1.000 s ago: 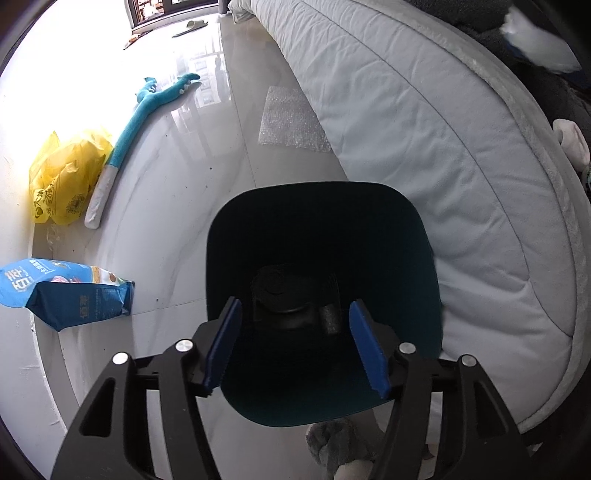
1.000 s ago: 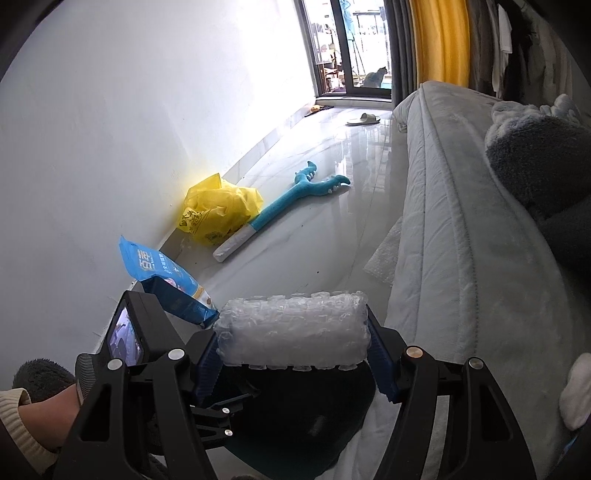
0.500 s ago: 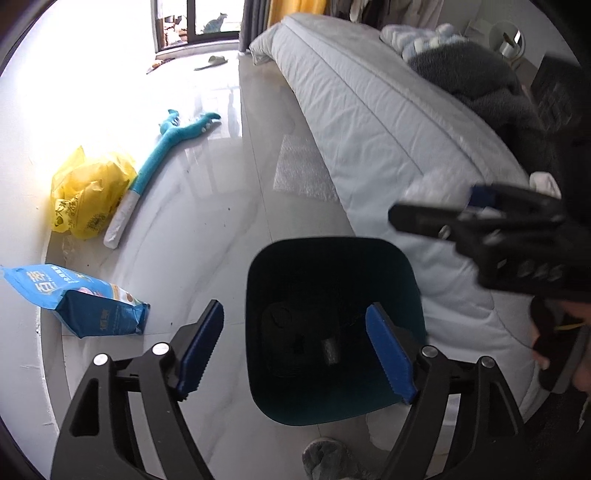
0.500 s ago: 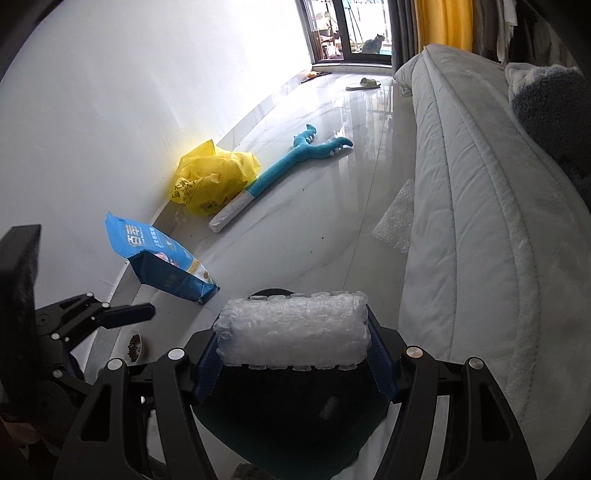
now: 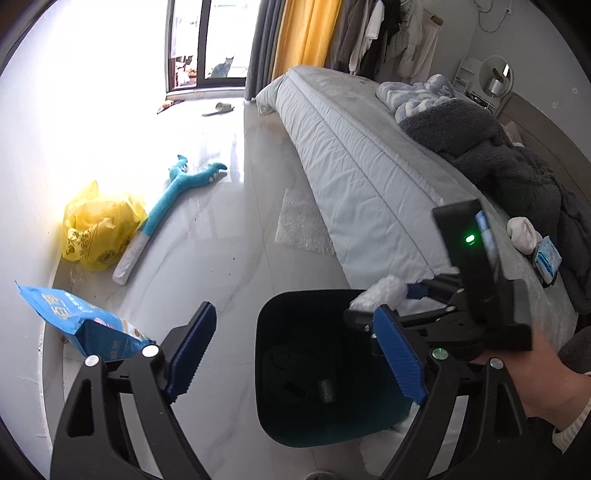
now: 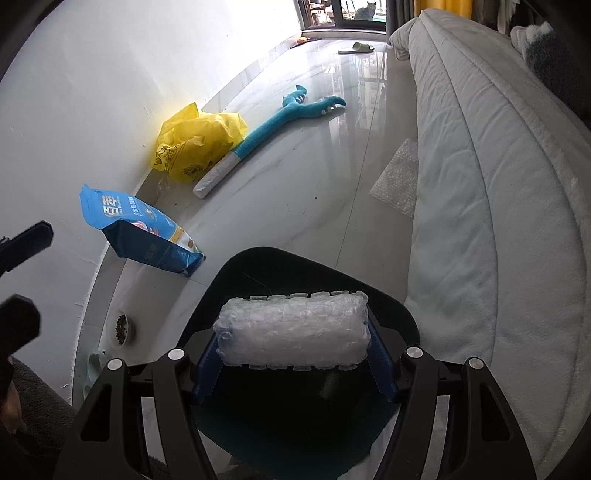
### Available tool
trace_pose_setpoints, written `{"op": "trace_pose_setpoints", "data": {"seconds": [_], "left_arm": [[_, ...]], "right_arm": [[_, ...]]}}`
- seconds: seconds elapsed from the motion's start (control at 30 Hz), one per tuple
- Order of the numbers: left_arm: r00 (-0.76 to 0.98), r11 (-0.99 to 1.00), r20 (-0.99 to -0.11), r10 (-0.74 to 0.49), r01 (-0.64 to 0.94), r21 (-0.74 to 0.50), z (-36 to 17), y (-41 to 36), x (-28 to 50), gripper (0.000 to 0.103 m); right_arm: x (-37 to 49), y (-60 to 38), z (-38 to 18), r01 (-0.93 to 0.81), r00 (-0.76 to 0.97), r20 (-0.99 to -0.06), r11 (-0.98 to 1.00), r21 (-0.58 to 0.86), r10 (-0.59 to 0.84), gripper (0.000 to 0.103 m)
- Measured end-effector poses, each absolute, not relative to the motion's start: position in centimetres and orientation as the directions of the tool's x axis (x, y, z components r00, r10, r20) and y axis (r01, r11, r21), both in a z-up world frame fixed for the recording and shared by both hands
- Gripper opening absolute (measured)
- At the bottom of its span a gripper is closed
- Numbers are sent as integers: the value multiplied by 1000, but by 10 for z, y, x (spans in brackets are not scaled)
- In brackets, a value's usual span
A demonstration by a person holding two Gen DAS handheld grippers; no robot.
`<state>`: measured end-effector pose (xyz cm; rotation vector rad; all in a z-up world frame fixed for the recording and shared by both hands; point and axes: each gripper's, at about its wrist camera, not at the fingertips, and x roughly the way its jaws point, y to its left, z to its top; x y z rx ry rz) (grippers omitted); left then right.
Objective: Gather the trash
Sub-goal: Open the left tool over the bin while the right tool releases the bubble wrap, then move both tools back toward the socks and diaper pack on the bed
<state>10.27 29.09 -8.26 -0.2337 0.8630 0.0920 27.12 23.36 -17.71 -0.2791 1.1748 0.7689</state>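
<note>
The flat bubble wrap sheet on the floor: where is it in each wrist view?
Left wrist: bubble wrap sheet centre, against the bed edge.
Right wrist: sheet right of centre, by the bed.
Shared landmark: yellow bag by the wall.

A lived-in home bedroom is shown. A wide bed with a pale grey quilted cover (image 5: pixel 354 173) is flanked by a glossy white tiled floor (image 5: pixel 229 236). Clothes are hung on a rail (image 5: pixel 373 37) beside a yellow curtain (image 5: pixel 303 33), and a round vanity mirror (image 5: pixel 496 75) is seen behind a dark grey fleece blanket (image 5: pixel 491 147).
</note>
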Motion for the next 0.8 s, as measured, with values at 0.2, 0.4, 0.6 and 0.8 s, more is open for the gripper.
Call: {"op": "trace_pose_setpoints", "data": {"seconds": [0.2,0.4,0.6,0.8], "left_arm": [[696,970,-718,-23,-160,-186,-67,289,98,90],[732,967,-681,18,-185,-174,-55,293,94,91],[774,971,-632,44,-181,-154,-38,286,87,91],[814,972,-580,40,-166,-165,-17,278,78,93]], "right_arm": [[271,234,-188,-653,155,-917,735,183,366,68],[265,236,-190,-663,156,-927,731,158,341,69],[254,237,-188,-679,161,-929,720,140,332,78],[246,231,-175,-678,192,-919,724,130,345,86]]}}
